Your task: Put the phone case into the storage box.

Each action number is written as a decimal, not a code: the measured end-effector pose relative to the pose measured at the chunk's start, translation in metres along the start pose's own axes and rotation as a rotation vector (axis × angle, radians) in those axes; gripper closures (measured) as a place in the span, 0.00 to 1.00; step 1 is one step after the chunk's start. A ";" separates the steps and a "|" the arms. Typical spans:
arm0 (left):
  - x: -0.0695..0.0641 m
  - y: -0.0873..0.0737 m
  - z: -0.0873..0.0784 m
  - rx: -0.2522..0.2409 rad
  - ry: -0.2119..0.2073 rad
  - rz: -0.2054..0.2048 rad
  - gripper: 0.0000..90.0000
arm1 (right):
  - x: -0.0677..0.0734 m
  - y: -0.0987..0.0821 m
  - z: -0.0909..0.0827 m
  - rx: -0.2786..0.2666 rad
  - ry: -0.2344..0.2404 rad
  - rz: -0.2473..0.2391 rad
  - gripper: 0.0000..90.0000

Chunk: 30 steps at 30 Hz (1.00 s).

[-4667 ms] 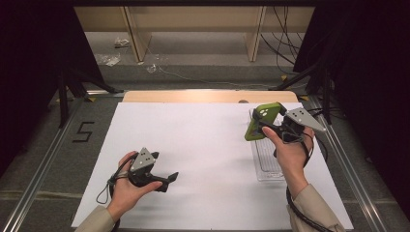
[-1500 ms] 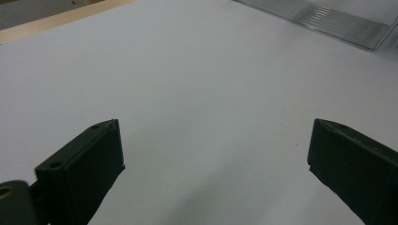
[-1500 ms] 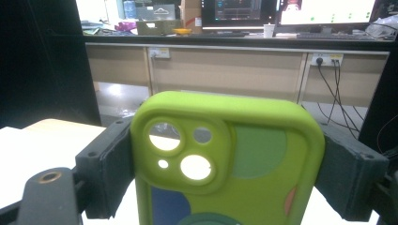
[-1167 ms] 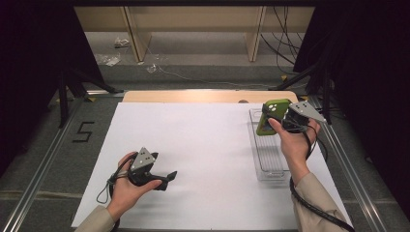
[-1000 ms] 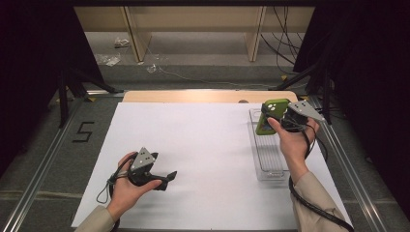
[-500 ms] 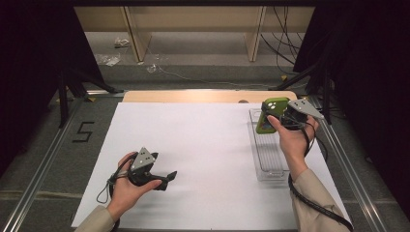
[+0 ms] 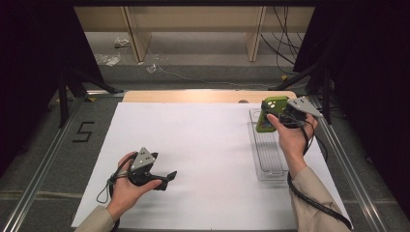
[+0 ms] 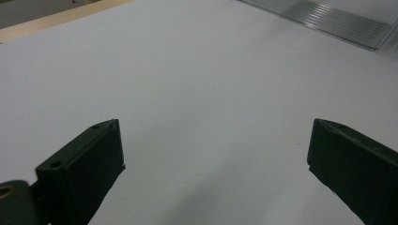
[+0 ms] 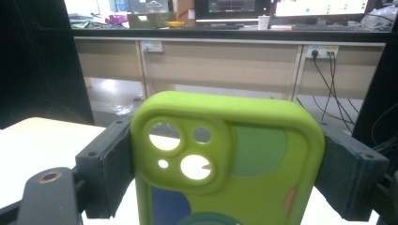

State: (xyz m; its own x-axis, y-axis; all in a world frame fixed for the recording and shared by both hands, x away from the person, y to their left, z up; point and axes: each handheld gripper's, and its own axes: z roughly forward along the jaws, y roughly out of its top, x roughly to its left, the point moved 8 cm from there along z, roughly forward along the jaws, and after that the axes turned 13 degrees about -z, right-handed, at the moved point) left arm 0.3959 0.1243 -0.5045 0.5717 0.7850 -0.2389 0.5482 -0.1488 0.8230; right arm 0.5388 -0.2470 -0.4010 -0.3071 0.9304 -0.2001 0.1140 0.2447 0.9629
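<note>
A lime-green phone case (image 7: 268, 114) (image 9: 225, 164) with camera cut-outs is held upright over the far end of a clear plastic tray (image 7: 267, 154). My right gripper (image 7: 275, 115) (image 9: 225, 168) is shut on it, one black jaw against each long side. My left gripper (image 7: 167, 180) (image 8: 213, 164) rests low over the white sheet at the near left, pointing right. Its jaws stand wide open with nothing between them.
The white sheet (image 7: 193, 145) covers the table, with a wooden edge (image 7: 193, 95) at the far side. Metal rails (image 7: 43, 169) run along both sides. The tray's ribbed corner (image 8: 328, 21) lies ahead of the left gripper. Cables and desks stand beyond.
My right hand has carried the phone case a little farther away and to the right, over the tray's far end. The left hand has stayed where it was.
</note>
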 end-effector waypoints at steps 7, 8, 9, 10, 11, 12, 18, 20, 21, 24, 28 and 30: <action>0.000 0.000 0.000 -0.001 0.001 0.000 0.04 | -0.001 -0.001 0.003 0.007 -0.003 -0.004 0.19; 0.000 0.000 0.000 -0.001 0.001 0.000 0.04 | 0.000 -0.001 0.004 0.007 -0.003 -0.003 0.19; 0.000 0.000 0.000 0.000 0.001 0.000 0.04 | 0.000 -0.001 0.004 0.008 -0.003 -0.003 0.19; 0.000 0.000 0.000 -0.001 0.001 0.000 0.04 | 0.000 -0.001 0.005 0.009 -0.002 -0.004 0.19; 0.000 0.000 0.000 -0.001 0.000 0.000 0.04 | 0.000 0.000 0.005 0.011 -0.003 -0.006 0.19; 0.000 0.000 0.000 -0.001 0.001 0.001 0.04 | -0.001 0.000 0.006 0.010 -0.004 -0.006 0.19; 0.000 0.000 0.000 -0.002 0.000 -0.001 0.04 | -0.001 0.000 0.009 0.014 -0.007 -0.006 0.19; 0.000 0.000 0.000 -0.001 0.000 -0.001 0.04 | -0.002 0.000 0.010 0.013 -0.011 -0.007 0.19; 0.000 0.000 0.000 -0.002 0.001 -0.001 0.04 | -0.002 0.000 0.010 0.015 -0.011 -0.005 0.19; 0.001 0.001 0.000 -0.002 0.001 -0.001 0.04 | -0.003 0.000 0.012 0.016 -0.013 -0.008 0.19; 0.001 0.001 0.000 -0.002 0.000 -0.001 0.04 | -0.004 -0.001 0.013 0.021 -0.016 -0.006 0.19; 0.001 0.001 0.000 -0.002 0.001 -0.002 0.04 | -0.004 -0.001 0.014 0.022 -0.016 -0.004 0.19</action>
State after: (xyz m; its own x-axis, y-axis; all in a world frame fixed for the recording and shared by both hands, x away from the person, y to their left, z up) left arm 0.3963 0.1250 -0.5038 0.5705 0.7855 -0.2399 0.5476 -0.1460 0.8239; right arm 0.5532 -0.2473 -0.4039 -0.2927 0.9336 -0.2066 0.1336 0.2538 0.9580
